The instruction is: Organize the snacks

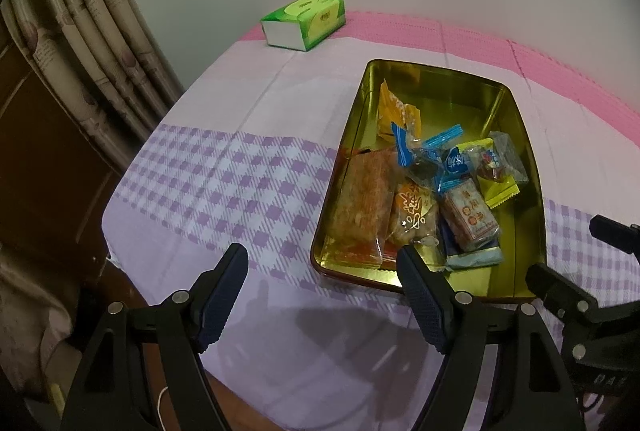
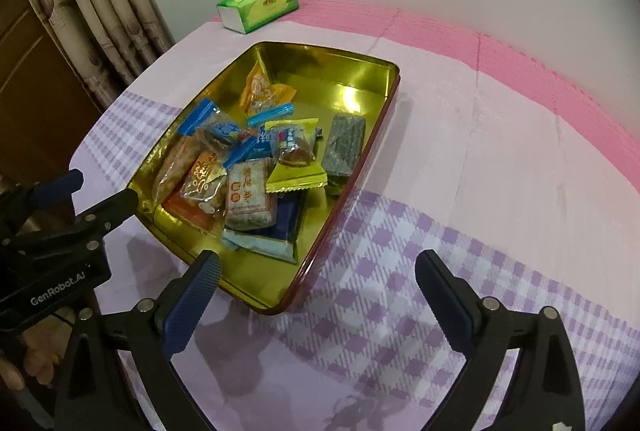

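Observation:
A gold tin box sits on the cloth-covered table and holds several wrapped snacks. Among them are an orange flat pack, an orange pouch, a yellow-edged pack, a printed block and a grey bar. My left gripper is open and empty, just before the tin's near-left corner. My right gripper is open and empty, over the tin's near-right corner. Each gripper shows at the edge of the other's view.
A green tissue box stands at the far side of the table near the wall. The cloth is pink and purple check. Curtains and a wooden cabinet are at the left, past the table edge.

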Available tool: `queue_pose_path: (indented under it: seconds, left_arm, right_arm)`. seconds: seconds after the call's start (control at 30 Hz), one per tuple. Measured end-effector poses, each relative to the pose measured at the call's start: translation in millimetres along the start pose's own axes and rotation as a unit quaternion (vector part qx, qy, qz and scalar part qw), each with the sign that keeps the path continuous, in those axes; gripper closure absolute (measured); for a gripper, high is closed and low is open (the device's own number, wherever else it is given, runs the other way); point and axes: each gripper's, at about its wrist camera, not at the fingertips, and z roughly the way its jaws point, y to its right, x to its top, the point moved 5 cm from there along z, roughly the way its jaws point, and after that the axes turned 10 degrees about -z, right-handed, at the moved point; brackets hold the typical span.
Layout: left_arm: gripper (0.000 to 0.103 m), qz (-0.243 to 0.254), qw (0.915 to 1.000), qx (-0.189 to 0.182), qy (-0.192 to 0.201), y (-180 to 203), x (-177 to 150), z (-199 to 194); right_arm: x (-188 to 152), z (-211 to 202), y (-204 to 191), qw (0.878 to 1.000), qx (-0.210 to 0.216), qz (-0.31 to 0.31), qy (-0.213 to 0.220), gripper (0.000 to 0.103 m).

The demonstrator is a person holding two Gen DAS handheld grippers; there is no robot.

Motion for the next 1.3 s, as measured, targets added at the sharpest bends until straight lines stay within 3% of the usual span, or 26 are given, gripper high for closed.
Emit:
queue_pose_path:
  seconds: [1.3]
  left_arm:
    - [0.026, -0.010, 0.9998, -0.015, -0.010, -2.4, -1.9, 7.2]
  right_arm:
    - [-7.5, 18.0, -20.6, 0.999, 0.006, -0.019, -0.027, 0.006]
